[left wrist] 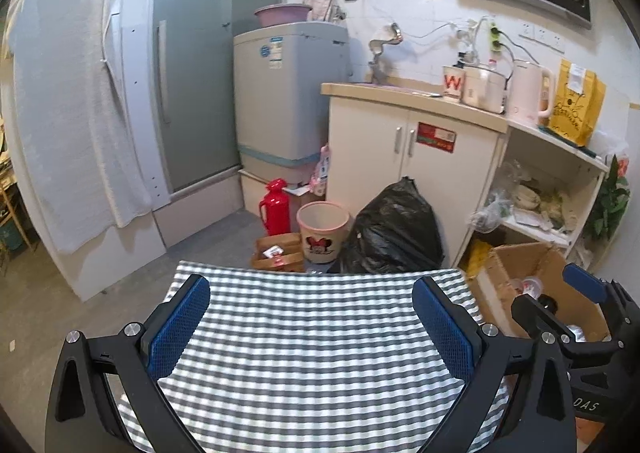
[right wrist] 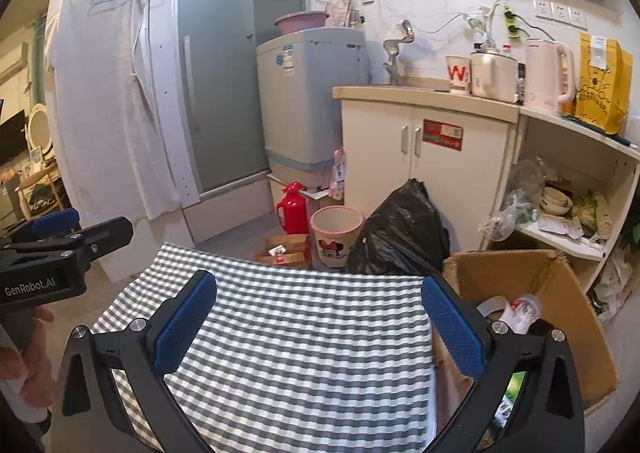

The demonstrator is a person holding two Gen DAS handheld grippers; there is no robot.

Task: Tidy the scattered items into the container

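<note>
I hold both grippers above a table (left wrist: 320, 353) with a grey-and-white checked cloth. My left gripper (left wrist: 312, 317) and right gripper (right wrist: 320, 321) each have fingers spread wide, gripping nothing. The container — an open cardboard box (right wrist: 560, 293) — sits on the floor just beside the table's right edge, already holding a clear plastic cup (right wrist: 524, 311) and other items I cannot make out. No scattered item shows on the cloth, so the risk is reaching blindly, snagging the cloth or knocking the box flaps.
</note>
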